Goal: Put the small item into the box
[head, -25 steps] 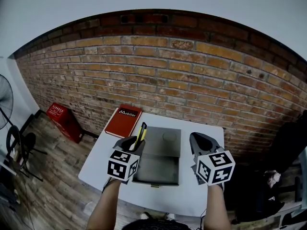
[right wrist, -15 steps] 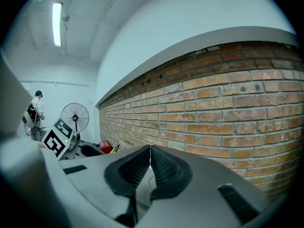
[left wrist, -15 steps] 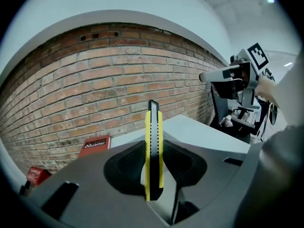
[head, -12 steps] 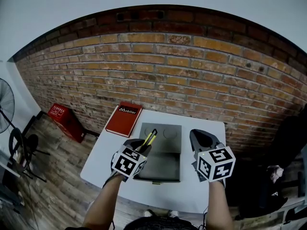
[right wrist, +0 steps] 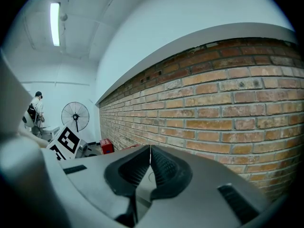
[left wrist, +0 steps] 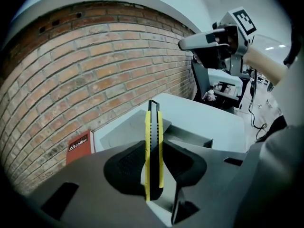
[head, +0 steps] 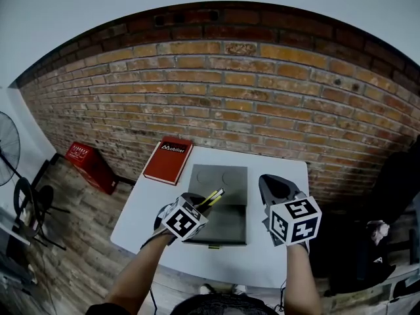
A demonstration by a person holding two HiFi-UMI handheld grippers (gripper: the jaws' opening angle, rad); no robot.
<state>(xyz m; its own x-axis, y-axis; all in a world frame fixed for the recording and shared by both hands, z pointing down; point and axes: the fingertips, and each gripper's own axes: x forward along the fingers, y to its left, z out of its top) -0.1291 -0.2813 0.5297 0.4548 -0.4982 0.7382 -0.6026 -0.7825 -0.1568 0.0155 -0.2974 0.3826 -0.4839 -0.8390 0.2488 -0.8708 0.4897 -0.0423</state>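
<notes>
A standing fan [head: 6,143] is on the floor at far left, with a red crate [head: 88,165] against the brick wall; the crate's white print is too small to read. On the white surface [head: 275,262], a red book [head: 168,161] lies at the far left corner, its cover lettered "Mobilier" in white.

Next comes the left gripper [head: 197,205], near the surface's near edge. Its fingers are clamped on a yellow-and-black utility knife [head: 211,197]. The left gripper view shows the knife [left wrist: 153,141] pinched edge-on between the two pads, with its dark tip sticking out past the fingertips. From above, the knife points toward the far right and hangs over the left side of the grey box [head: 220,176]. The box lies open in the middle of the surface, its lid folded back toward the far edge.

To the right of the box is the right gripper [head: 275,186]. Its fingers are pressed together with nothing between them, as the right gripper view shows [right wrist: 150,161].
</notes>
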